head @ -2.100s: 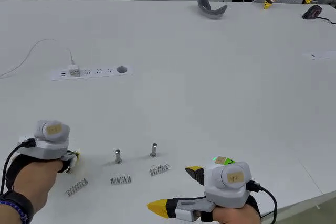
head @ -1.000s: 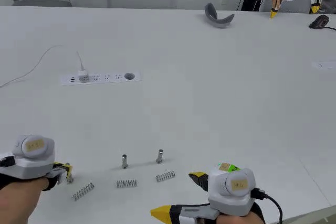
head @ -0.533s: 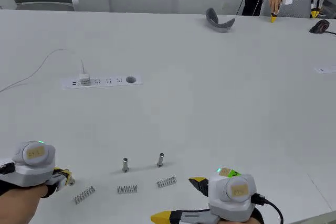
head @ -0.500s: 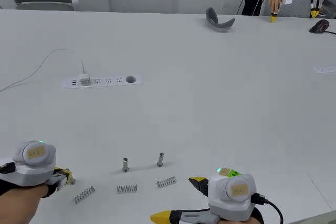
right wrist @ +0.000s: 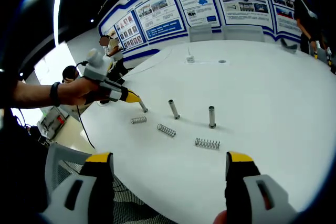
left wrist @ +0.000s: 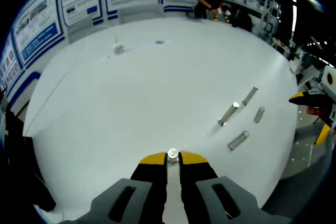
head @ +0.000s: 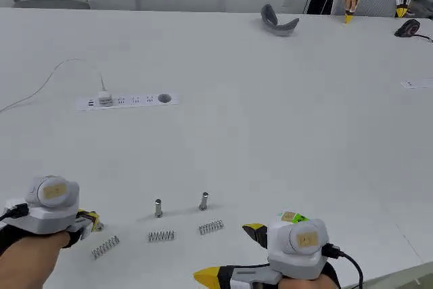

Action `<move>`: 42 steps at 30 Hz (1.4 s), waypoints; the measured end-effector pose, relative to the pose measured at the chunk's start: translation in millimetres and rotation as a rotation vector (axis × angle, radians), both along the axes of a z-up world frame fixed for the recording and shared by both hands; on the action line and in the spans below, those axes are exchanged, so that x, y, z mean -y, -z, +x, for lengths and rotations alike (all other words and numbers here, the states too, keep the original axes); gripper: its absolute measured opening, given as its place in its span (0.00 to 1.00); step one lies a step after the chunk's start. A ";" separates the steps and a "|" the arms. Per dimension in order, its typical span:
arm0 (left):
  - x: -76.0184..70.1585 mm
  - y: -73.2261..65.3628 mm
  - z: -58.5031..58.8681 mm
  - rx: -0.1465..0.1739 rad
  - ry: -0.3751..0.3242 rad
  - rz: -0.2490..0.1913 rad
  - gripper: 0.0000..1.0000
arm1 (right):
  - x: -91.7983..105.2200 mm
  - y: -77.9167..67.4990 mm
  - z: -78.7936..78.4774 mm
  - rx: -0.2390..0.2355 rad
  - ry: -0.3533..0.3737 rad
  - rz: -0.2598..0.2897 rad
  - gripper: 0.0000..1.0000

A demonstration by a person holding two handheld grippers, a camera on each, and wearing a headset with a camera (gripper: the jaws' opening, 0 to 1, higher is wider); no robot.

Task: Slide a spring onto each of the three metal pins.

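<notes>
Left gripper view: tool (left wrist: 172, 158) pinches pin (left wrist: 172, 154).

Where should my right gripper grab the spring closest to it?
Probably mid-length on the spring, coming down from above with the jaws across its coils. It lies flat on the table, nothing touching it, so both ends would stay free.

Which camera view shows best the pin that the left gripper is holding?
The left gripper view: the pin sits close up, its round head clamped between the yellow tips of the left gripper. The right gripper view shows it small, from the side. In the head view the gripper's body hides most of it.
</notes>
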State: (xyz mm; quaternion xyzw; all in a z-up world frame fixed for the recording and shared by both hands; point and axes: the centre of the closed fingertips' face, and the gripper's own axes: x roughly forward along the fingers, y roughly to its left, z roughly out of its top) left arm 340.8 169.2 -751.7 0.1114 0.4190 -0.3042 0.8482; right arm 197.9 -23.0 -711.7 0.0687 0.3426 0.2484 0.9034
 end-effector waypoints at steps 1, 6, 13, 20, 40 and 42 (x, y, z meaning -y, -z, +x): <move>0.9 -0.4 -0.1 0.001 0.001 0.000 0.07 | 0.3 0.1 0.0 0.000 0.000 0.000 0.89; 4.5 -1.1 0.6 0.007 0.008 0.002 0.07 | 0.9 -0.3 -0.2 0.000 0.006 0.003 0.89; 4.7 1.6 -0.6 0.010 0.015 0.008 0.08 | 1.6 1.8 -0.9 -0.003 0.008 0.003 0.89; 5.5 2.5 -2.1 0.021 0.035 0.025 0.08 | 0.5 2.6 -1.6 -0.005 0.006 0.005 0.89; 4.2 3.9 -3.0 0.020 0.048 0.038 0.09 | -0.6 3.9 -2.6 -0.009 0.004 0.008 0.89; 2.0 5.9 -2.9 0.017 0.033 0.037 0.10 | -0.7 3.7 -2.4 -0.008 0.003 0.009 0.89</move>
